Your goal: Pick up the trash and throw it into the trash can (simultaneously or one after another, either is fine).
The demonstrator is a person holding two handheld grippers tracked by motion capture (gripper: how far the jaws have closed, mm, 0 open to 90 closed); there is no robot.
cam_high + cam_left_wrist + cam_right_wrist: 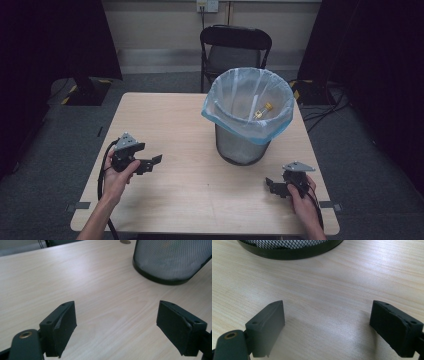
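- Standing on the table (165, 200), the mesh bin (243, 145) with its blue liner (220, 117) lies between both tools, ahead of each; a small brass-coloured item (263, 111) rests inside it.
- Left gripper (151, 163): jaws spread wide, nothing held; well apart from the bin.
- Right gripper (270, 184): jaws likewise spread, empty; the nearer of the two by my judgement.

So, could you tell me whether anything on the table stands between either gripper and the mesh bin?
Nothing visible does. Bare table lies between the left gripper and the mesh bin, and likewise between the right gripper and it.
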